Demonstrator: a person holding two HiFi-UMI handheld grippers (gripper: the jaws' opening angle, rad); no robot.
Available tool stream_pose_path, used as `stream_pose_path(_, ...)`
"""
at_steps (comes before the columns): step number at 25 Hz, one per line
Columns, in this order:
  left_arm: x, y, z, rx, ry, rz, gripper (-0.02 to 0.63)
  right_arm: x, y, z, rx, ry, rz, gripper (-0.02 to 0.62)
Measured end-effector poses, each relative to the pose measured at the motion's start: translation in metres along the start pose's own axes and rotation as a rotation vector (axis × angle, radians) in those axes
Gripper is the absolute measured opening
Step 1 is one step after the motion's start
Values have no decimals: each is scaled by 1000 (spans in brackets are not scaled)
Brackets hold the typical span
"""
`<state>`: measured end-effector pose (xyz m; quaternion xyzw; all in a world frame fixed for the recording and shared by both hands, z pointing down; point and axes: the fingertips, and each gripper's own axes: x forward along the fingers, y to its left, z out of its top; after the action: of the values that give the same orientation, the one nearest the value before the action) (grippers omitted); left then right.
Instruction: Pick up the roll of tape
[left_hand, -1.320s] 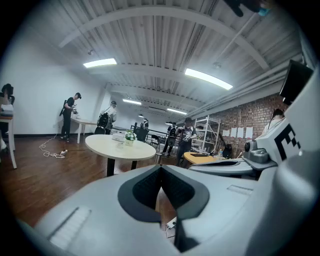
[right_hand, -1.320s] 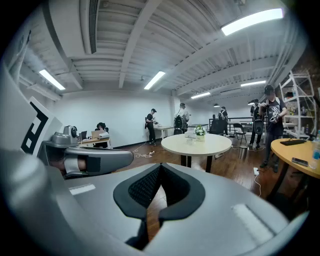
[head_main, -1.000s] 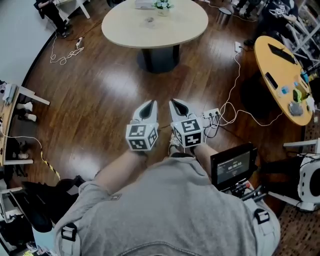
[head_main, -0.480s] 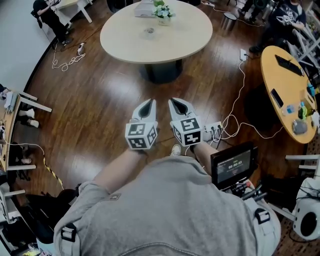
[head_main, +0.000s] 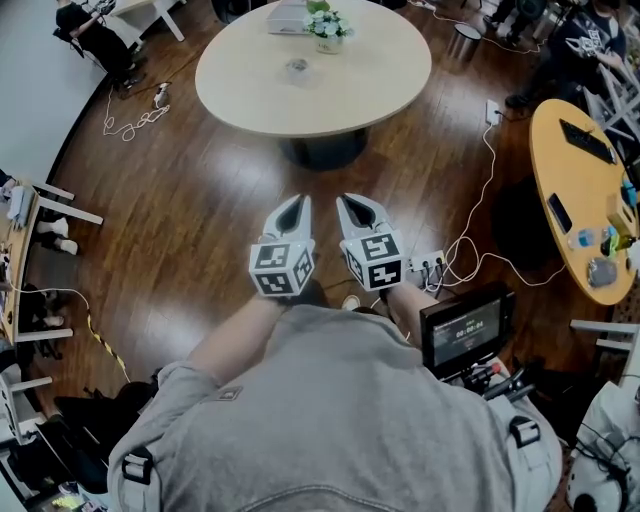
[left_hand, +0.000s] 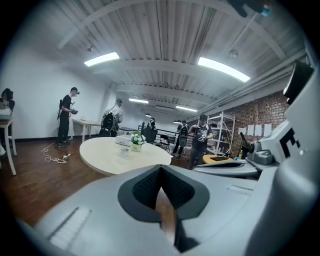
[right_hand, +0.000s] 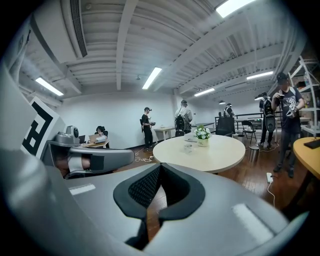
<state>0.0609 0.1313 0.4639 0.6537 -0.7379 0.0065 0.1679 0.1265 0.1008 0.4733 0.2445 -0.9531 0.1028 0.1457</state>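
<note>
- The left gripper (head_main: 291, 210) has its fingers pressed together, tip to tip. They hold nothing, and its own view shows only the dark pads meeting, with a strip of floor below them.
- The right gripper (head_main: 358, 208) is the same: its fingers are closed on each other and empty.
- The two grippers are held side by side, just apart. They point ahead over the wooden floor (head_main: 190, 200) toward a round counter (head_main: 370, 90).
- The counter is well ahead of both sets of fingertips, with bare floor between.
- On the counter, straight ahead of the fingers and slightly to their left, sits a small pale thing that I take to be the roll of tape (head_main: 297, 67). It is too small here to be sure.
- Farther from the fingers than that are a pot of flowers (head_main: 328, 28) and a white box (head_main: 288, 12).
- As I judge it, no part of the pick-up is done. The roll sits untouched on the counter and neither gripper is near it.
- What is left is the whole grasp: get close to the counter, spread one gripper's fingers, set them around the roll, close on it and lift it.
</note>
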Motion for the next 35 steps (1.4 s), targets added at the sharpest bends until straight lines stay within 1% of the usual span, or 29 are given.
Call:
stream_pose_path(5, 23, 14, 2, 1, 19, -12, 2, 25, -9, 2, 8, 14, -5, 12)
stream_pose_path(10, 60, 37, 13, 3, 23, -40, 2, 64, -23, 14, 7, 15, -30, 12)
stream_pose_path(19, 122, 110, 54, -7, 18, -85, 2, 153, -29, 53, 3, 25, -80, 12)
stream_pose_path(23, 144, 137, 64, -17, 31, -110, 2, 186, -28, 66, -1, 35, -102, 12)
stream_pose_path(28, 170, 168, 71, -41, 50, -149, 2, 225, -31, 72, 9, 66, -152, 12)
stream_pose_path(35, 199, 204, 81, -36, 65, -188, 2, 266, -30, 85, 14, 70, -197, 12)
